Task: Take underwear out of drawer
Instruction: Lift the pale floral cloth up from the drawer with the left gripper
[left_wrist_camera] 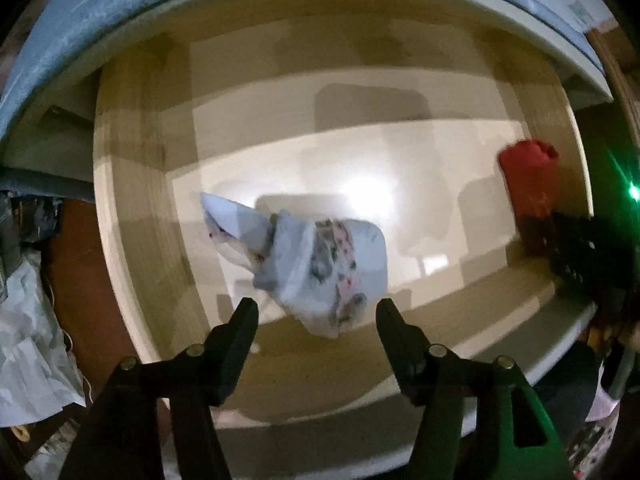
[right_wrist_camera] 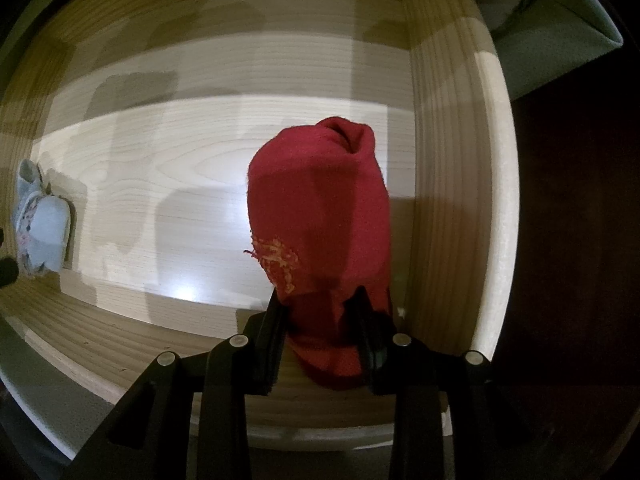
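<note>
Pale wooden drawer (left_wrist_camera: 132,200): left hand-held gripper (left_wrist_camera: 316,312) agape above white underwear (left_wrist_camera: 320,264); right hand-held gripper (right_wrist_camera: 320,304) clamps red underwear (right_wrist_camera: 320,208)

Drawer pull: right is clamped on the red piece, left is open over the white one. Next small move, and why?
Probably lift the right gripper straight up: its pads pinch the red underwear, which hangs inside the drawer. The left gripper is open, and the white floral underwear is not pinched, so that one needs a regrasp later.

Two underwear (left_wrist_camera: 320,264) pieces in drawer (left_wrist_camera: 132,184)
</note>
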{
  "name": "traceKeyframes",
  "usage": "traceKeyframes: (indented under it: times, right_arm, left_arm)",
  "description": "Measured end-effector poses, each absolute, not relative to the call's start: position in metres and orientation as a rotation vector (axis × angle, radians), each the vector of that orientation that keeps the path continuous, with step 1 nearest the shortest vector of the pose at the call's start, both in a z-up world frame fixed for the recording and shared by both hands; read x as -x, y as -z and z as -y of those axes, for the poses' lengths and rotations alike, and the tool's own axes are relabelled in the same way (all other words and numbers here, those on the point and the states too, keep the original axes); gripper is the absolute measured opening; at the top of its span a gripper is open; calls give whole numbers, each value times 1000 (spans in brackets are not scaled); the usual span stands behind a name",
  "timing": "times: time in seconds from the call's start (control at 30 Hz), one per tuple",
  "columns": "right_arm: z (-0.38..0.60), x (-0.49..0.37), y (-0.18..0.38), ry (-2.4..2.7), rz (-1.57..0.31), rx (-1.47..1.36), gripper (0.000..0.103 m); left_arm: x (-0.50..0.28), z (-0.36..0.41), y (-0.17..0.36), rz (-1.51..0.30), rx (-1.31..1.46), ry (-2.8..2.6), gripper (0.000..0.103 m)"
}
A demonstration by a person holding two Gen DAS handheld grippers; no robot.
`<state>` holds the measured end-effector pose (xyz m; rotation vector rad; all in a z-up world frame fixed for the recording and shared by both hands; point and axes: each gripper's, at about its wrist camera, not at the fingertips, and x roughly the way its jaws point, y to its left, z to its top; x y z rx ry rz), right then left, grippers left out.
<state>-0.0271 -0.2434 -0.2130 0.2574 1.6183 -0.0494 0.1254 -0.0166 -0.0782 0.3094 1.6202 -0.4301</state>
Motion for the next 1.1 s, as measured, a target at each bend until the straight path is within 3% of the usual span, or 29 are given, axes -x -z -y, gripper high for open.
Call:
traceKeyframes:
  times: [0.7,0.97,1.1]
  right_arm:
    - [234,19,215,33,-1655,-216,33]
    - [229,16,214,26,-1684,-201,38]
    - [225,14,213,22,-1698,-193,40]
  left_arm:
    - [-147,27,139,-1715,-256,298,63]
    - [-139,27,143,-1694,-253,309,32]
    - [-137,24,128,-1664,-276,307,27]
